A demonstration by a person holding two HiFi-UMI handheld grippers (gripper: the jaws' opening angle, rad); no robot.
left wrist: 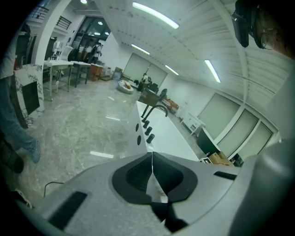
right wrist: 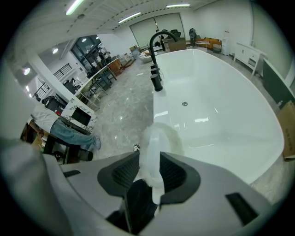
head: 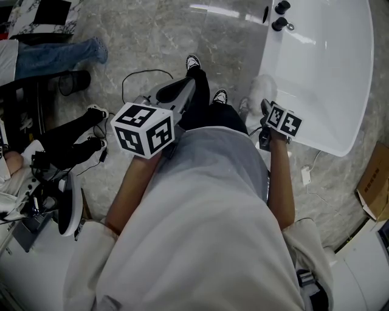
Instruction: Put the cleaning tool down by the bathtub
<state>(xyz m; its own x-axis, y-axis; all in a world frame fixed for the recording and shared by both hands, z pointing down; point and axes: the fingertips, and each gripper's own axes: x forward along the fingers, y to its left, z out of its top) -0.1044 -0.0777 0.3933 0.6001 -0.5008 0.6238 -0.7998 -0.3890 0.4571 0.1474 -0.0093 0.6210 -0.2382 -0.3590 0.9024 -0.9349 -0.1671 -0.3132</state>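
Observation:
The cleaning tool (right wrist: 156, 138) is a white handle with a fluffy white head; my right gripper (right wrist: 150, 162) is shut on its handle. From the head view the fluffy head (head: 262, 88) hangs over the marble floor just beside the white bathtub (head: 328, 67), in front of my right gripper (head: 265, 112). The right gripper view looks into the tub (right wrist: 221, 78) with its black faucet (right wrist: 158, 50) at the far rim. My left gripper (head: 176, 90) is held at my left, jaws pressed together with nothing between them (left wrist: 151, 161).
Black tap knobs (head: 281, 15) stand on the tub's far rim. A seated person's jeans leg (head: 58, 58), a black bin (head: 74, 82) and a floor cable (head: 141, 74) lie to the left. A cardboard box (head: 374, 182) sits at the right. My own shoes (head: 193, 61) stand ahead.

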